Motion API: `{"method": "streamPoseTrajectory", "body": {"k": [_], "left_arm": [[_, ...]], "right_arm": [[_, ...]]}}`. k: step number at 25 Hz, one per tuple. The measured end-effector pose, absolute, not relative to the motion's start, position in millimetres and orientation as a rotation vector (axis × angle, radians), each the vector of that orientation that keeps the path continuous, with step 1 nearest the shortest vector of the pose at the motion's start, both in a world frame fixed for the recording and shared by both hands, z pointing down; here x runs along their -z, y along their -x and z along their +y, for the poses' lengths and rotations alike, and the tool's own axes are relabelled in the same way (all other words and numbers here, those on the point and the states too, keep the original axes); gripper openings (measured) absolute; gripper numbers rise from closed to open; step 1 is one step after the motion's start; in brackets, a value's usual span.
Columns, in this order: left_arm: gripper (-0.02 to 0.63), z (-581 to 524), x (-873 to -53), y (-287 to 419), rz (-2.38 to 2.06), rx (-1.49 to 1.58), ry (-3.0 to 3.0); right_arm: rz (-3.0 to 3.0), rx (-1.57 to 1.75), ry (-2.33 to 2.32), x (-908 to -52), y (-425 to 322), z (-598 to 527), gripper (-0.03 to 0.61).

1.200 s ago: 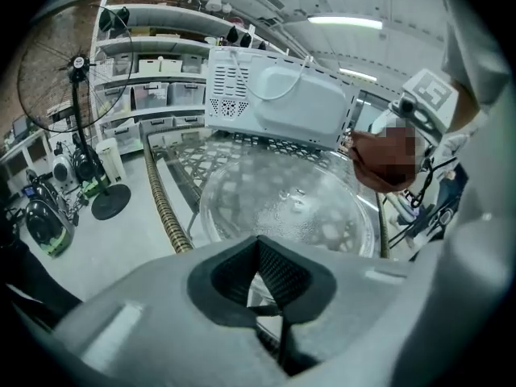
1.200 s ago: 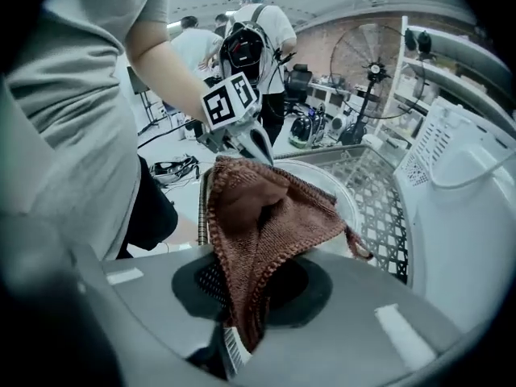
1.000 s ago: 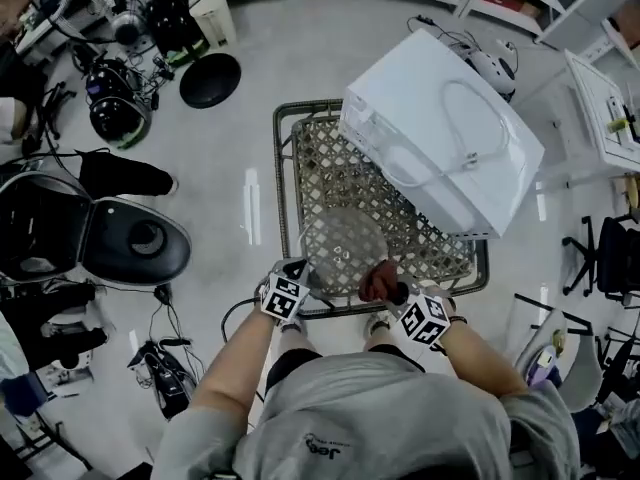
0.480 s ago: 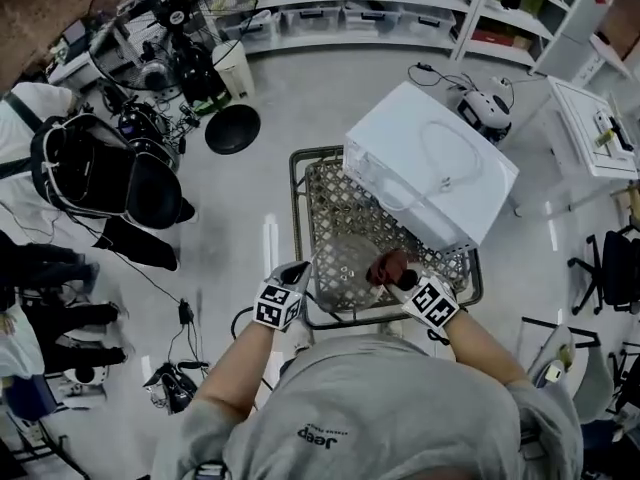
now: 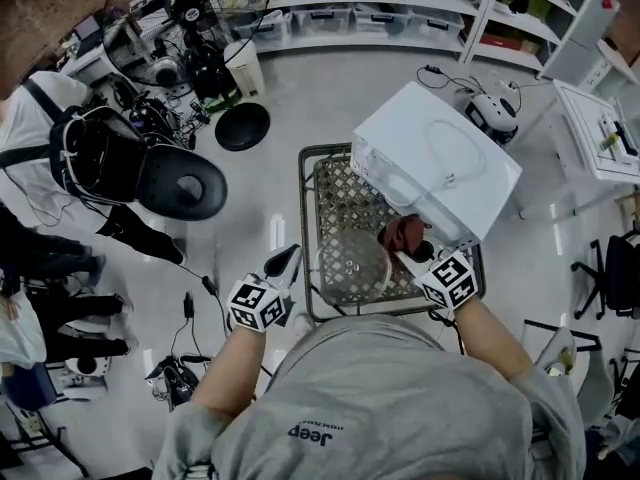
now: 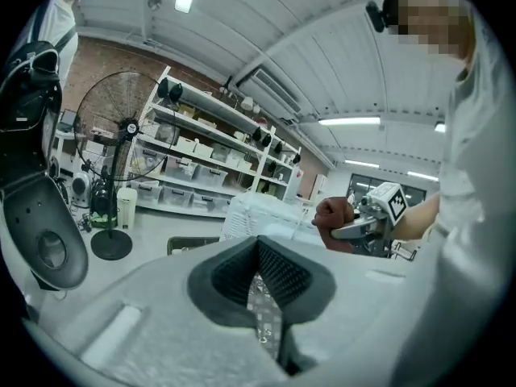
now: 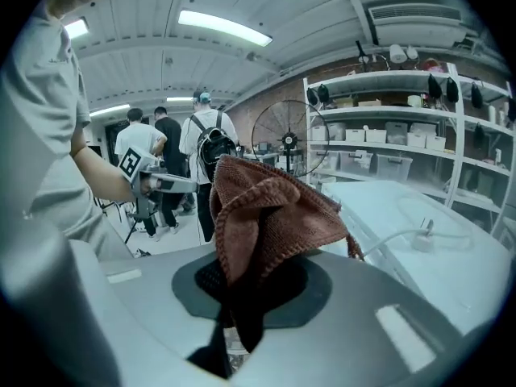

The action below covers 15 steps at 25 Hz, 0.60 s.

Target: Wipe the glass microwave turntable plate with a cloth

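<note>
Grey polished workshop floor (image 5: 300, 98) all round, white storage shelves (image 5: 400, 13) along the far wall. Out on that floor, a metal desk with a diamond-lattice top (image 5: 335, 193), bearing a white box-shaped microwave oven (image 5: 440, 158) on its far right part.

Just in front of the microwave, on the person's side and slightly left: the round clear glass turntable plate (image 5: 350, 258), flat on the lattice.

At the microwave's near front corner: the right claw (image 5: 410, 251), clamped on a bunched reddish-brown knitted cloth (image 5: 400, 233). Holds it lifted in the air, beside the plate's right rim and near the microwave's front.

Well left of the microwave, past the desk's left edge: the left claw (image 5: 286, 260), pads pressed together at the tip, nothing gripped between them. Points toward the plate's left rim and sits clear of it.

Further left of the microwave, out on the floor: a black office chair (image 5: 180, 183) and a black round fan base (image 5: 243, 126).
</note>
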<state>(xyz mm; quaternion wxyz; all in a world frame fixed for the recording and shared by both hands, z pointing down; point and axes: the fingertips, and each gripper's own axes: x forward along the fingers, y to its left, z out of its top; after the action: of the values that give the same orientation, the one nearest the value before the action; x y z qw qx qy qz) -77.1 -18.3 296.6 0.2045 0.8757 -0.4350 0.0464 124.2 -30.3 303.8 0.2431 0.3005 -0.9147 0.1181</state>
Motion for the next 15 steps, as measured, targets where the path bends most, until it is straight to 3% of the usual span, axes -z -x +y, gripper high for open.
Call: {"method": "streamPoseTrajectory", "body": {"k": [15], "left_arm": [[0.000, -12.1, -273.5, 79.9, -1.219, -0.029, -2.443]], "right_arm": [[-2.557, -0.329, -0.859, -281.6, -123.5, -33.9, 0.064]]}}
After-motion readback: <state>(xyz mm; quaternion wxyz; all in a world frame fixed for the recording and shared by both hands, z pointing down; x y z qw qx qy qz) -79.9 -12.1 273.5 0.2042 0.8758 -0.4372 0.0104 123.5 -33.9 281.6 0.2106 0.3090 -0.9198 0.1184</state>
